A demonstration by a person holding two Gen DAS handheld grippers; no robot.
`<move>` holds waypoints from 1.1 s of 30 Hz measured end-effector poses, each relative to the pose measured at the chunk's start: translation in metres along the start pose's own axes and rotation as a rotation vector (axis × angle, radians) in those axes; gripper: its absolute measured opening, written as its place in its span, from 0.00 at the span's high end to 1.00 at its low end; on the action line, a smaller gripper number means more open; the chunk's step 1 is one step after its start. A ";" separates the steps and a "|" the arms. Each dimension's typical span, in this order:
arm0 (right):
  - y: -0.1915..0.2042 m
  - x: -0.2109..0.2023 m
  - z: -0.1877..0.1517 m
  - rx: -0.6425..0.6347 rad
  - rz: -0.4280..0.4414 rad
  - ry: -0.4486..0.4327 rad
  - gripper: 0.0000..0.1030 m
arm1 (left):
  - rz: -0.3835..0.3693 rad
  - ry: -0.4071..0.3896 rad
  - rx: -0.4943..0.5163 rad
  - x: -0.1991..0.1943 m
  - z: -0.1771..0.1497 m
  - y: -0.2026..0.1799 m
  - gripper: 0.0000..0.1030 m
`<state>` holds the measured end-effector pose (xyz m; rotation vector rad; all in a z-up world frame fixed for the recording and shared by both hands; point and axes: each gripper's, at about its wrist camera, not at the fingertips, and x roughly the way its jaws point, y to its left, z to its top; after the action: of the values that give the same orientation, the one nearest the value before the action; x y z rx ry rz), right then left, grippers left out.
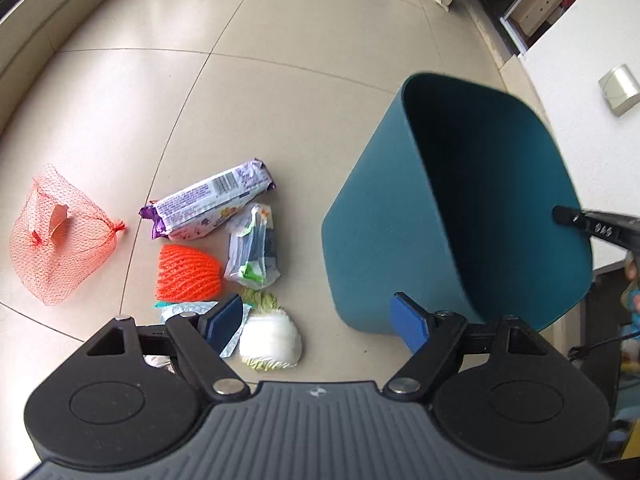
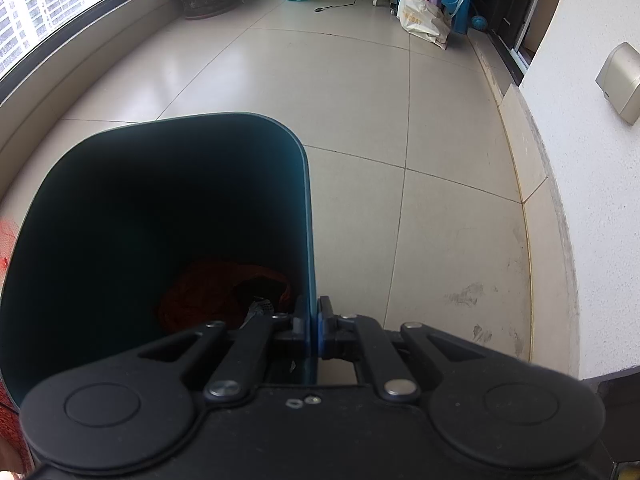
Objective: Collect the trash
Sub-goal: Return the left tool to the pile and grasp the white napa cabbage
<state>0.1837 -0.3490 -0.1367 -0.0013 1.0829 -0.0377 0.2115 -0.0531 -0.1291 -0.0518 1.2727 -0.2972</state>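
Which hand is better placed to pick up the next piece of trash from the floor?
Left. Its gripper is open and empty above the trash pile. The right gripper is shut on the bin wall, holding it.

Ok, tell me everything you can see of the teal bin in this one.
The teal bin is smooth, matte, plastic-looking, with rounded corners and a dark interior. It stands open, no lid, on the tiled floor and looks tipped toward the litter, though the fisheye makes that uncertain. The right gripper is shut on its rim, one finger inside, one outside. A dark red mesh lies at the bottom.
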 end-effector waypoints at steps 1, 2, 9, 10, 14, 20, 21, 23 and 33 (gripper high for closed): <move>0.000 0.000 0.000 0.001 -0.001 0.001 0.97 | 0.014 0.018 0.014 0.010 -0.005 0.001 0.22; 0.000 0.000 0.001 0.002 -0.001 0.001 0.97 | 0.038 0.048 0.032 0.024 -0.017 0.005 0.22; 0.002 0.002 0.000 -0.004 -0.002 -0.002 0.97 | 0.060 0.187 0.012 0.097 -0.055 0.016 0.22; 0.002 0.002 0.000 -0.004 -0.002 -0.003 0.97 | 0.040 0.201 -0.004 0.106 -0.059 0.019 0.22; 0.003 0.002 -0.002 -0.013 -0.001 -0.005 0.97 | 0.003 0.270 -0.094 0.149 -0.071 0.033 0.22; 0.005 0.004 -0.004 -0.030 -0.005 0.009 0.97 | -0.015 0.337 -0.224 0.200 -0.080 0.058 0.22; 0.006 0.005 -0.003 -0.037 -0.009 0.009 0.96 | -0.017 0.337 -0.245 0.207 -0.082 0.061 0.22; 0.010 0.006 -0.003 -0.047 -0.017 0.009 0.96 | -0.015 0.338 -0.257 0.217 -0.082 0.062 0.22; 0.016 0.008 -0.004 -0.057 -0.024 0.011 0.95 | 0.067 0.320 -0.250 0.245 -0.070 0.053 0.12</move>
<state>0.1843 -0.3335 -0.1454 -0.0654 1.0945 -0.0285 0.2194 -0.0537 -0.3895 -0.1798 1.6215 -0.0878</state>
